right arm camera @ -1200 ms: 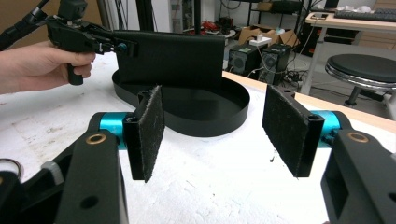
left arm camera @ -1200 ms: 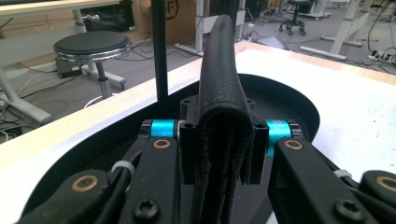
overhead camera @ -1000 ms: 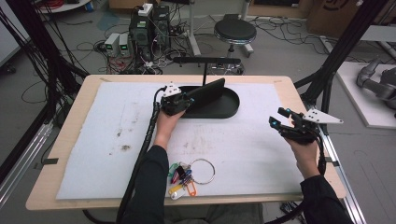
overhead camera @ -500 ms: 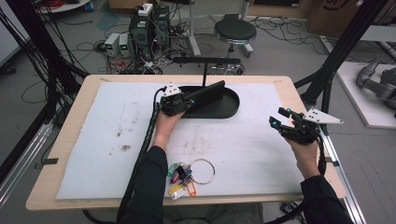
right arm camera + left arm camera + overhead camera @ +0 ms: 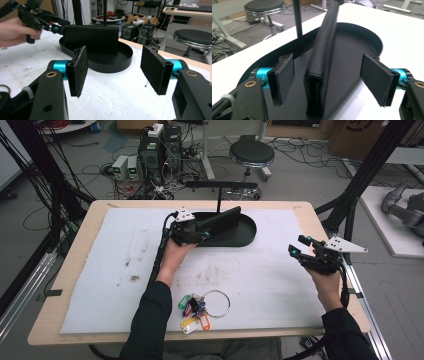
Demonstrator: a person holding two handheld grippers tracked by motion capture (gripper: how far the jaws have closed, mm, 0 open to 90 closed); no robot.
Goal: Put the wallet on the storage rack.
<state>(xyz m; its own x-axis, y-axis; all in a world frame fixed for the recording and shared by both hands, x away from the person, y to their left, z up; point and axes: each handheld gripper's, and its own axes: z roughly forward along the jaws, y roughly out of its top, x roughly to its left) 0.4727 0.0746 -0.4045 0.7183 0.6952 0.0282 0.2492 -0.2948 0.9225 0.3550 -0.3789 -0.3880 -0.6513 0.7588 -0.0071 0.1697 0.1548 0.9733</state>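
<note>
Since a second earlier my left tongs [image 5: 329,82] had been opening, spread clear of the black wallet [image 5: 322,62], which stood on edge in the oval tray [image 5: 247,232], released I judged. My left tongs' view showed its folded spine. My right tongs [image 5: 300,247] hung spread, empty, above the tabletop [image 5: 280,290].

The high view looks down and forward over the whole surface [image 5: 280,285]. The left gripper view sits very close to the black tray [image 5: 362,42]. The right gripper view faces that same tray [image 5: 125,60] from farther away.
</note>
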